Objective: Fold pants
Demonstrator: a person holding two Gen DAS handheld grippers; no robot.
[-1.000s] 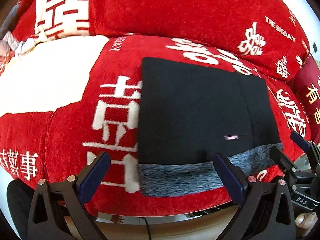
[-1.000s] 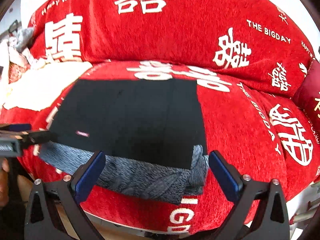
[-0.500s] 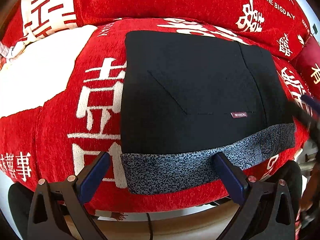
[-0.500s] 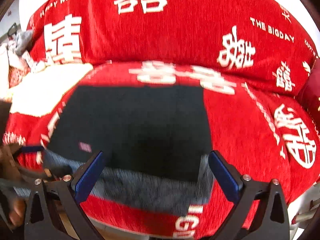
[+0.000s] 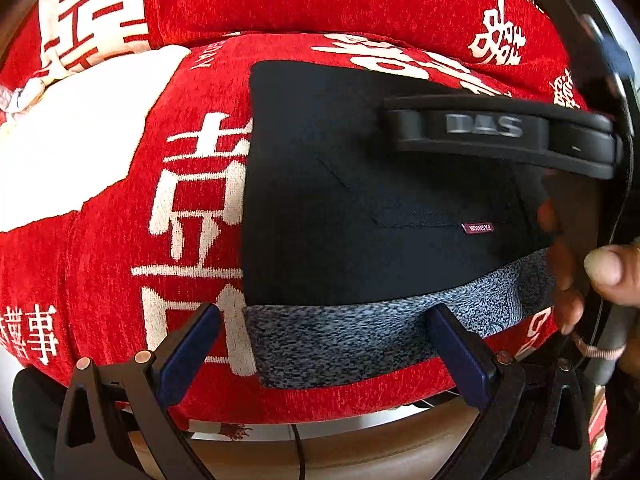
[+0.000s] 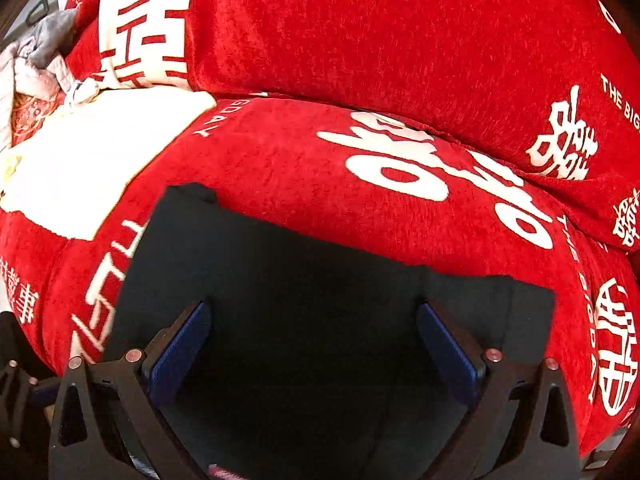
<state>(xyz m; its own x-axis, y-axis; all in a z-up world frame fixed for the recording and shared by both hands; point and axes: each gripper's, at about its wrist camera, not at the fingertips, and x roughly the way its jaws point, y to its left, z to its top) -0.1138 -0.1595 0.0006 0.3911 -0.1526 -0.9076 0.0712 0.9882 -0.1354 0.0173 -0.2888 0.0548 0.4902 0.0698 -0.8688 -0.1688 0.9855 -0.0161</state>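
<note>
The black pants [image 5: 352, 208] lie folded into a rectangle on the red sofa seat, with a grey knit waistband [image 5: 360, 340] along the near edge. My left gripper [image 5: 324, 340] is open and empty, just short of the waistband. My right gripper [image 6: 316, 344] is open and empty, held right above the black pants [image 6: 320, 300]. In the left wrist view the right gripper's black body [image 5: 500, 136] and the hand holding it cross over the pants' right side.
The red sofa cover [image 6: 280, 160] with white characters spans seat and backrest. A white patch [image 5: 72, 152] lies at the left of the seat. Crumpled pale clothes [image 6: 32, 64] sit at the far left. The sofa's front edge drops off below the waistband.
The right gripper has moved forward over the black pants, so its body now crosses the left wrist view. The left gripper has moved slightly closer to the waistband.
</note>
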